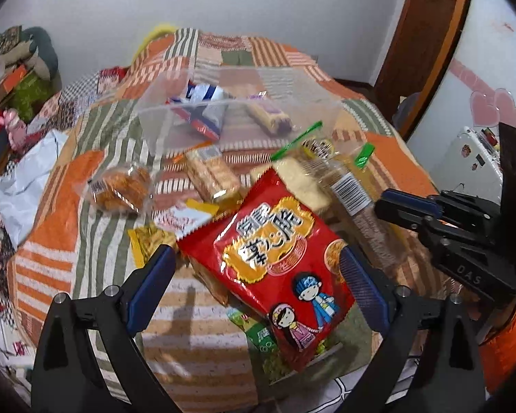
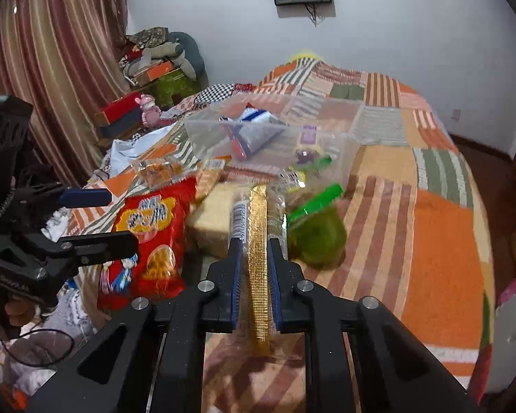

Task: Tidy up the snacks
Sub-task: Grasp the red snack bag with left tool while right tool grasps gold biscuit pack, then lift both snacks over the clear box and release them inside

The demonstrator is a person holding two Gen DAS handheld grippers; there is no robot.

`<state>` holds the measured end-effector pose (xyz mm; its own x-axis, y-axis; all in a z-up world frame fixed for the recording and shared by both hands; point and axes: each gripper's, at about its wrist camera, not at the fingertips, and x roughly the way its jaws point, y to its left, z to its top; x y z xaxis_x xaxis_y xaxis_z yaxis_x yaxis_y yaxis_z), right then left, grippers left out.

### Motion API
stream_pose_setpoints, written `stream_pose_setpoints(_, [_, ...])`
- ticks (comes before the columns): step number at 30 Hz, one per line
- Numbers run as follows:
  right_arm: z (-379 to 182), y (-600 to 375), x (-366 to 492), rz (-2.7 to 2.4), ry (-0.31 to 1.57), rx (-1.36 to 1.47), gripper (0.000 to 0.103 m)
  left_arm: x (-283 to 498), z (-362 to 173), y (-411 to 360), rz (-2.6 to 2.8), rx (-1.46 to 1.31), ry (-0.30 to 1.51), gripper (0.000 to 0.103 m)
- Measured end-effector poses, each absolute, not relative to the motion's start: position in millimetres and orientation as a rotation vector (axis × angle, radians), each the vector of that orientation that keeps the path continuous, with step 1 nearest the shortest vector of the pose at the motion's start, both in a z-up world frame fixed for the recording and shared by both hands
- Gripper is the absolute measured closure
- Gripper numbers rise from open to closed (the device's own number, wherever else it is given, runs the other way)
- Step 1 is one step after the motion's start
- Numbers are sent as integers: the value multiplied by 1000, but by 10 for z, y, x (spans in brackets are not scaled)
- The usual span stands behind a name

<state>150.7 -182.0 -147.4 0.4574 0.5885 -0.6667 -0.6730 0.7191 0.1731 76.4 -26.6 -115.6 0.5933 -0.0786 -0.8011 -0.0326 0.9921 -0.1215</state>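
Between right tongs [image 2: 254,268]: gold seal edge of clear bread packet [image 2: 258,258], clamped tight, long axis pointing ahead toward clear bin [image 2: 275,127]. Left tongs [image 1: 254,285] wide open, straddling red snack bag [image 1: 275,258].

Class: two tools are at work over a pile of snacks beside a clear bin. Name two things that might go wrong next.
1. The right tool pinches only the gold sealed edge of the clear cake packet; it may slip or tear.
2. The open left tool straddles the red snack bag, which lies on other packets and could knock them aside.
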Motion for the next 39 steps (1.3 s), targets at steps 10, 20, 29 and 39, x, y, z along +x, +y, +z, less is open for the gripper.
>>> stream_pose_setpoints(10, [-1520,-1957,1459,810,782,-64,86,922,-1293,-277,-43,-247,1002,6])
stream_pose_setpoints(20, [-1577,-1921,1411,807,780,-82,66,1112,-1416,-508,-32,-153,1018,6])
stream_pose_setpoints(29, [-1685,-1848,1468,791,814,-103,60,1001,-1459,-459,-20,-98,945,7])
stream_pose_setpoints(39, [-1763,-1835,1505,782,846,-77,67,864,-1397,-304,-66,-133,910,34])
